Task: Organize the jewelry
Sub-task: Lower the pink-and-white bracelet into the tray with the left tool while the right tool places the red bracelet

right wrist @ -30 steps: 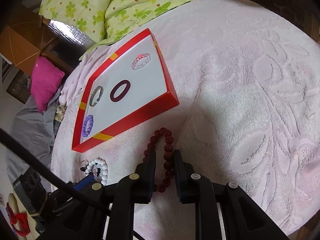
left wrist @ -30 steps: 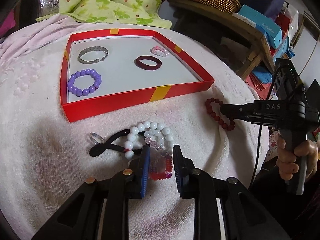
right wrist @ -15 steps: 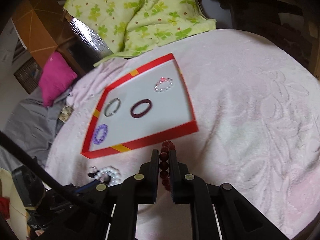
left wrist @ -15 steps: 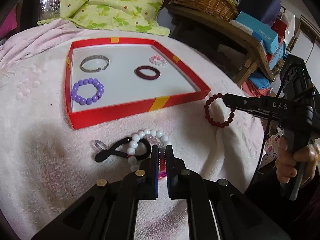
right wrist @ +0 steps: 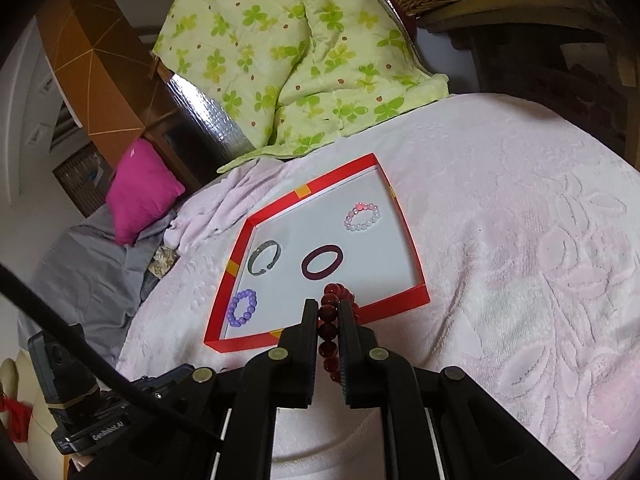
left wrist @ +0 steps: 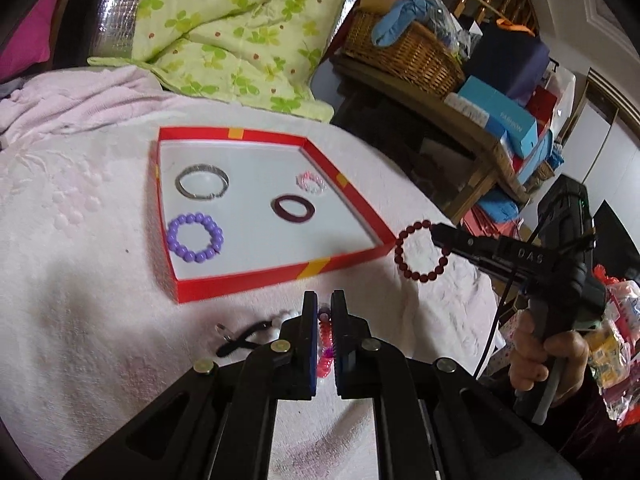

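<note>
A red-rimmed tray [left wrist: 256, 280] [right wrist: 394, 308] on the pink blanket holds a silver bangle [left wrist: 202, 181], a purple bead bracelet [left wrist: 195, 236], a dark maroon ring bracelet [left wrist: 292, 209] and a small pink-white bead bracelet [left wrist: 311, 182]. My left gripper [left wrist: 324, 308] is shut on a pink and purple bead bracelet [left wrist: 325, 354], lifted above the blanket. My right gripper [right wrist: 328, 312] is shut on a dark red bead bracelet [right wrist: 334, 300] [left wrist: 420, 252], held in the air by the tray's near right corner.
A black hair tie [left wrist: 244, 340], a small clear ring [left wrist: 225, 331] and white beads [left wrist: 282, 318] lie on the blanket in front of the tray. A green floral quilt [left wrist: 224, 28] lies behind. A wicker basket [left wrist: 404, 52] and boxes stand at right.
Both grippers closed on their bracelets and lifted them off the blanket. The right gripper carried the dark red bracelet up toward the tray's corner.
</note>
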The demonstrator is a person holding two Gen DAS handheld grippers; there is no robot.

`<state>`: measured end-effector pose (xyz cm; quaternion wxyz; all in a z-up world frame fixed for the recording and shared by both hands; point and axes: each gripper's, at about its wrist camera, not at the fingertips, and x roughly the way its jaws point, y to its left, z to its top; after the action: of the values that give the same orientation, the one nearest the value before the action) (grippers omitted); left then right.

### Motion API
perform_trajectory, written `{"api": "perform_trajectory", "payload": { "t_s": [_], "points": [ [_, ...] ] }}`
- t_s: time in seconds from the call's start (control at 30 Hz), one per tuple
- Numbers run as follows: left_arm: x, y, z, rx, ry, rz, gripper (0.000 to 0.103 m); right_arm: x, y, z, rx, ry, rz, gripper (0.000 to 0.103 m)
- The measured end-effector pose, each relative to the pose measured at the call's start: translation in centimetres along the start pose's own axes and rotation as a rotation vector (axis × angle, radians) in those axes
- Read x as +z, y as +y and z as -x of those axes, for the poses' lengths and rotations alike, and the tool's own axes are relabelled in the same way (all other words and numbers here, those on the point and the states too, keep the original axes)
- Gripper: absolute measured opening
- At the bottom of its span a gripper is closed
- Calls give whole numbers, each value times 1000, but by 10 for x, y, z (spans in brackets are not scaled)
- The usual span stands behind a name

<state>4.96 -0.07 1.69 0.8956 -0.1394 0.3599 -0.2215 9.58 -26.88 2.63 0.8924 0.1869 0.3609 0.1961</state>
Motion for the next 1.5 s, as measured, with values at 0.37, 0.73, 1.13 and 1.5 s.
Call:
{"api": "perform_trajectory", "payload": {
  "t_s": [0.37, 0.73, 1.13, 1.5],
  "points": [
    [24, -9, 10, 12, -63, -51, 7, 11, 12, -2, 42, -39, 5, 10],
    [80, -12, -12, 23, -93, -77, 7, 50, 33, -43, 76, -18, 21, 10],
    [82, 16, -62, 65, -21, -16, 7, 95, 40, -120, 60, 15, 23, 11],
    [82, 18, -83, 41, 16, -10, 7, 122, 33, -189, 60, 85, -21, 10]
  ]
}}
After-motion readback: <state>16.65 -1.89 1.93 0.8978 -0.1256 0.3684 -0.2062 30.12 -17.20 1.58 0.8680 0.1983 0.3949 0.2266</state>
